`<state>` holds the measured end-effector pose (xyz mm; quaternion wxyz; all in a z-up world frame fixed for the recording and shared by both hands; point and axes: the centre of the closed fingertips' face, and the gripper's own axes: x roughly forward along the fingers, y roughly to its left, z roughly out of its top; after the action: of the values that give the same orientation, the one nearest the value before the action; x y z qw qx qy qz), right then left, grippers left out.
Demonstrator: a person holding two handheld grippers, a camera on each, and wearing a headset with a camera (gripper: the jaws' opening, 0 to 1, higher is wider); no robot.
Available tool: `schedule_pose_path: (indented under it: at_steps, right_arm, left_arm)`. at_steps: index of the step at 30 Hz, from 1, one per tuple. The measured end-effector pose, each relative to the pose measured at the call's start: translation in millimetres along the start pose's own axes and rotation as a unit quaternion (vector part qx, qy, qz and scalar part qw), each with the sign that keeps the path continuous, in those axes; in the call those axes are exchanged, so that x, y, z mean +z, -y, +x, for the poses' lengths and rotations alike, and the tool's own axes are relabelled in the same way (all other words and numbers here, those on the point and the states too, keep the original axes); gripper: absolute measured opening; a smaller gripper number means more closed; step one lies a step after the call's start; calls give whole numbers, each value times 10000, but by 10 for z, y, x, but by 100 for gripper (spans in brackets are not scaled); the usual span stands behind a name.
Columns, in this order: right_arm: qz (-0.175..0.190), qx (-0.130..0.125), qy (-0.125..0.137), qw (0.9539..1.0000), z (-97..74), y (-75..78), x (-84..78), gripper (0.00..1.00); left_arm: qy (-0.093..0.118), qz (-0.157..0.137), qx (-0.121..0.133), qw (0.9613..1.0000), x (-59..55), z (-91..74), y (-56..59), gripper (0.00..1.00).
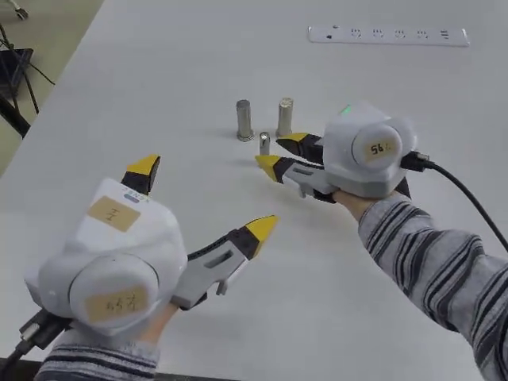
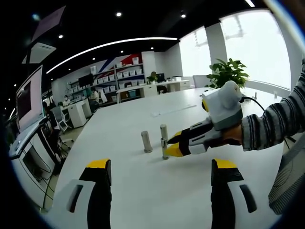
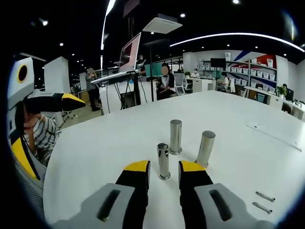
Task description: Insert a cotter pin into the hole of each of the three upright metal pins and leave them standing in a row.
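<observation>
Three upright metal pins stand close together on the white table (image 1: 159, 95): a tall one (image 1: 244, 119), a second tall one (image 1: 285, 117) and a shorter one (image 1: 264, 143). My right gripper (image 1: 281, 151) lies low on the table, its yellow-tipped jaws a narrow gap apart, and the short pin (image 3: 163, 161) stands just ahead of that gap. Two small cotter pins (image 3: 262, 201) lie on the table to its right. My left gripper (image 1: 203, 196) hovers nearer to me, wide open and holding nothing, facing the pins (image 2: 146, 141) and the right gripper (image 2: 174, 144).
A white power strip (image 1: 387, 35) lies at the far side of the table. The right gripper's black cable (image 1: 468, 198) trails off to the right. The table's left edge runs along the floor (image 1: 48, 32), where dark cables lie.
</observation>
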<state>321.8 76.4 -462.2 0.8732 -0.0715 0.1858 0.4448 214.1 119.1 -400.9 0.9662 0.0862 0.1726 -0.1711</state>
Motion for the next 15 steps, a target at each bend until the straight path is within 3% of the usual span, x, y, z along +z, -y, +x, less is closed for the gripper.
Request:
schedule_pose_path:
  at_steps: [15]
  right_arm:
    - [-9, -43, 1, 10000, 159, -16, -14, 5]
  left_arm:
    - [-47, -12, 9, 10000, -35, 35, -29, 85]
